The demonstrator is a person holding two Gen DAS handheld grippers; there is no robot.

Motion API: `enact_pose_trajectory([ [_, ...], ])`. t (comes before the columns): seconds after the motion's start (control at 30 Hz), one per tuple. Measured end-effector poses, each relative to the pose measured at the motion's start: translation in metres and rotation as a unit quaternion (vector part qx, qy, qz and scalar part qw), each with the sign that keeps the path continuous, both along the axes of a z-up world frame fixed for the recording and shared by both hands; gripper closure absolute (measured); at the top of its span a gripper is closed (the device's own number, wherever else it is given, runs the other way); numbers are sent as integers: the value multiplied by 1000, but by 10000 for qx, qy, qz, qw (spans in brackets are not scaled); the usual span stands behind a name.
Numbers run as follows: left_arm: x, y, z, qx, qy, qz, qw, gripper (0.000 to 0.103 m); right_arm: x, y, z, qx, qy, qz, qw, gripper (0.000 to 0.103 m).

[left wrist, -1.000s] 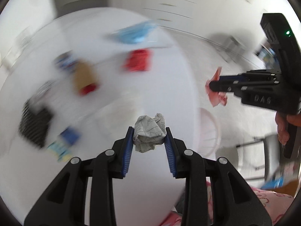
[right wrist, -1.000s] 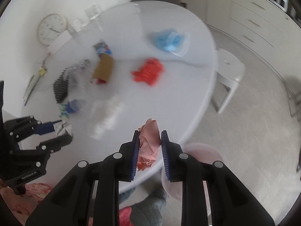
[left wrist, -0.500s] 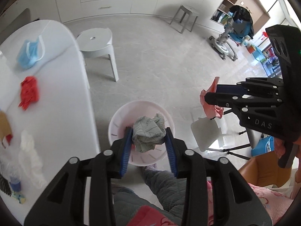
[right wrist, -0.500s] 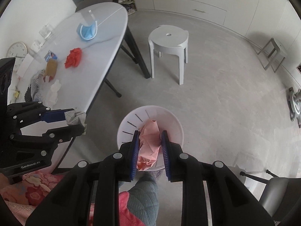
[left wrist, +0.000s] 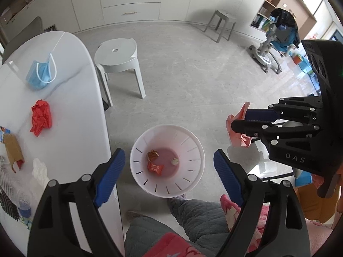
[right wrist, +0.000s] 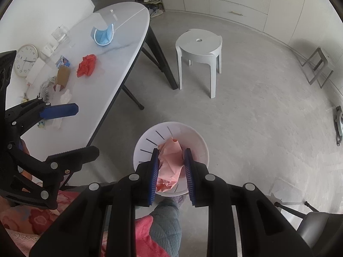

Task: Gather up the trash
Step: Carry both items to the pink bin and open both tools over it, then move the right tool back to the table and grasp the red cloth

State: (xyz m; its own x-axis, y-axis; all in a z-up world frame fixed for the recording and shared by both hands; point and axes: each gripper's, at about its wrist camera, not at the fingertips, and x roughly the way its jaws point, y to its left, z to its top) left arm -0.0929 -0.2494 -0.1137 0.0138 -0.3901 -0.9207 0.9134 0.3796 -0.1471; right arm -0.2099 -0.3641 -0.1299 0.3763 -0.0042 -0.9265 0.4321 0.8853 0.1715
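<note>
A white slotted waste bin (left wrist: 194, 150) stands on the floor beside the table; it also shows in the right wrist view (right wrist: 197, 138). Small wrappers (left wrist: 154, 167) lie on its bottom. My left gripper (left wrist: 169, 162) is open and empty right above the bin. My right gripper (right wrist: 170, 167) is shut on a crumpled pink paper (right wrist: 170, 160) over the bin; that paper also shows in the left wrist view (left wrist: 240, 126). On the white table (left wrist: 90, 115) lie a red crumpled paper (left wrist: 40, 117), a blue face mask (left wrist: 40, 72), a brown carton (left wrist: 12, 150) and white tissue (left wrist: 39, 169).
A white plastic stool (left wrist: 118, 57) stands next to the table's end. A grey stool (left wrist: 223, 23) and a pushchair (left wrist: 276, 42) stand farther off. My knees in grey quilted trousers (left wrist: 193, 214) are just below the bin. A clock (right wrist: 25, 60) leans at the wall.
My left gripper opened over the bin and the grey crumpled paper is gone from it. The right gripper, still holding the pink paper, stays over the bin.
</note>
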Motion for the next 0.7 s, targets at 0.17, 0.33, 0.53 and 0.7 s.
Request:
enact_pose_trajectory([
  [0.17, 3, 6, 2, 35, -38, 143, 9999, 22, 6, 3, -7, 51, 134, 154, 9998, 58],
  [0.33, 8, 14, 3, 40, -61, 288, 9996, 22, 13, 3, -7, -42, 131, 150, 9998, 33],
  [0.53, 12, 22, 4, 51, -74, 419, 9991, 22, 17, -3, -7, -28, 140, 82, 9999, 29],
  [0.7, 17, 30, 6, 56, -71, 553, 9984, 22, 23, -1, -5, -61, 143, 126, 9998, 29],
])
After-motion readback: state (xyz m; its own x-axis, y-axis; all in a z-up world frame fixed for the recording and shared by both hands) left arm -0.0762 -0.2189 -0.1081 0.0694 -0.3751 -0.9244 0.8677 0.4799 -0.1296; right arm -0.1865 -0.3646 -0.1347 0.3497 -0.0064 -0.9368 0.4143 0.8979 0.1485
